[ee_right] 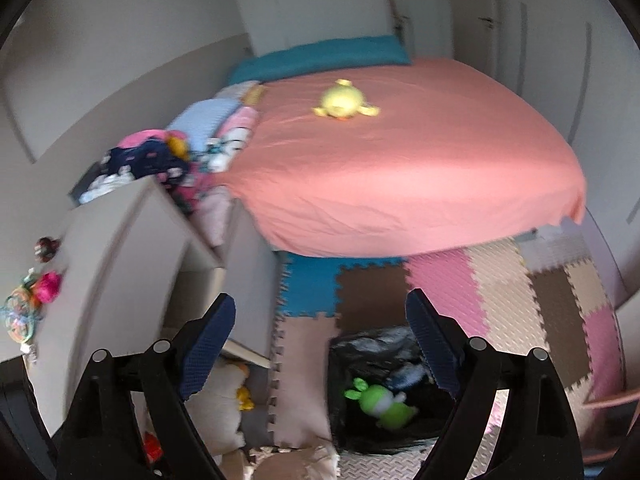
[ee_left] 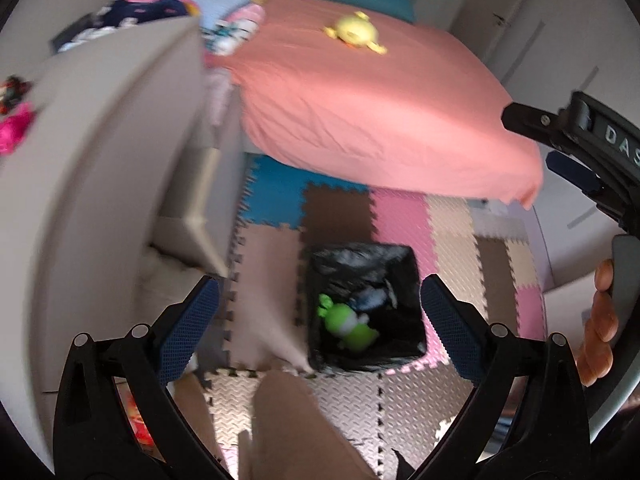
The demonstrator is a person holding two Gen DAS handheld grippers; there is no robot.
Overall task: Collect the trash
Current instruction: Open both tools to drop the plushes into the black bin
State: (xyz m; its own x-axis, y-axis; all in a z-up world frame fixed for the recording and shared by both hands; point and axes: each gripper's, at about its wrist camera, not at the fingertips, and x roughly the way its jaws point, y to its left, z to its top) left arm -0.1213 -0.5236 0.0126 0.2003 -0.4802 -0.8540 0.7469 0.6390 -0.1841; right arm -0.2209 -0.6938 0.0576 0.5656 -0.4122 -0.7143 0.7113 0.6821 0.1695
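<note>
Left gripper (ee_left: 320, 316) spread wide, blue pads apart, nothing between them, aimed steeply down at the floor. Right gripper (ee_right: 320, 344) likewise parted, empty. Below both, a black-lined bin (ee_left: 362, 308) standing on the foam puzzle mat (ee_left: 452, 220), just short of the foot of the bed. Inside the bin, a green toy (ee_left: 350, 326) lying on its side toward the 7 o'clock corner of the liner, with a bluish-grey scrap (ee_left: 372, 298) just beside it toward 1 o'clock; too blurred to tell what the scrap is. In the right wrist view, the same bin (ee_right: 360, 348) at 5 o'clock of centre, partly behind the right finger, the green toy (ee_right: 386, 404) low in it. Bed with a salmon-pink sheet (ee_left: 360, 108) filling the upper frame, a yellow plush (ee_left: 356, 32) on top toward 12 o'clock, a teal pillow (ee_right: 324, 58) at the far end. A grey cabinet (ee_left: 100, 152) at 9 o'clock, heavily blurred, a heap of clothes (ee_right: 160, 156) piled behind it against the bed's edge. Under the cabinet's lower shelf, a pale plush (ee_right: 224, 400) on the floor, well apart from the bin. At 3 o'clock in the left wrist view, a hand (ee_left: 600, 328) wrapped round the other tool's handle. At 6 o'clock, a tan trouser leg (ee_left: 296, 424), just short of the bin.
</note>
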